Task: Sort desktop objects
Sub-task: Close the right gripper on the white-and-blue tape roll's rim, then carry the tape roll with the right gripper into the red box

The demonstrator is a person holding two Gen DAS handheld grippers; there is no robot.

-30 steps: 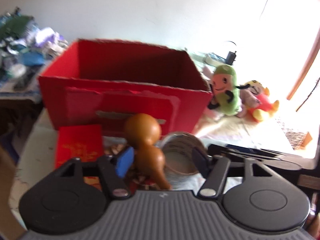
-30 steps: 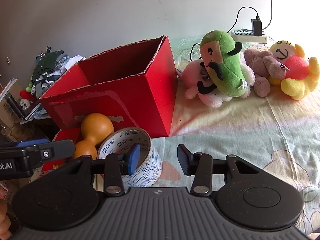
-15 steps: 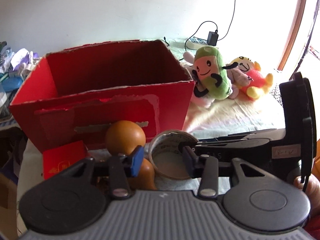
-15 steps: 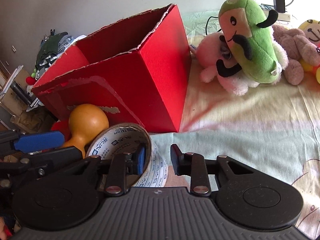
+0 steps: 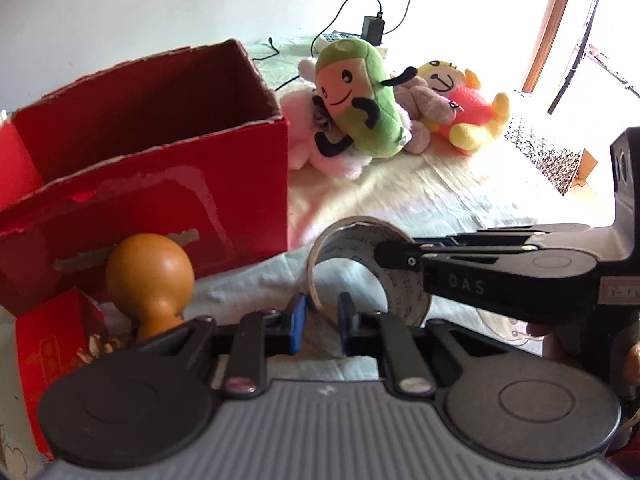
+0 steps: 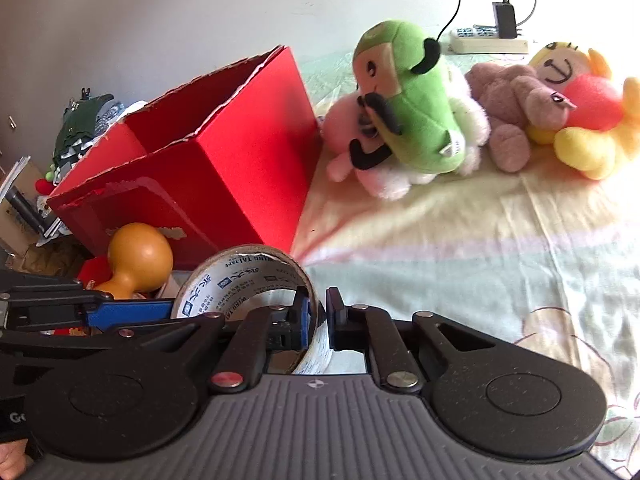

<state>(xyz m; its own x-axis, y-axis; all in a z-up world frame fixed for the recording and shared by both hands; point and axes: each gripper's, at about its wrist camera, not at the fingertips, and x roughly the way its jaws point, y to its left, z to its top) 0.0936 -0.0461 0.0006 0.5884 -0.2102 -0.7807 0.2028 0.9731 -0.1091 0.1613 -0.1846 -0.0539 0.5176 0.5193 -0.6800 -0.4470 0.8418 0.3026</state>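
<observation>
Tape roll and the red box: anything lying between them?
No, only bare bedsheet separates the tape roll from the red box, clearest in the right wrist view; the gourd sits off to one side.

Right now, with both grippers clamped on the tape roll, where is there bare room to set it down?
Open sheet lies right of the red box, in front of the plush toys; the box's open top shows nothing inside. It is crowded left of the tape roll, where the gourd and red packet sit against the box front.
</observation>
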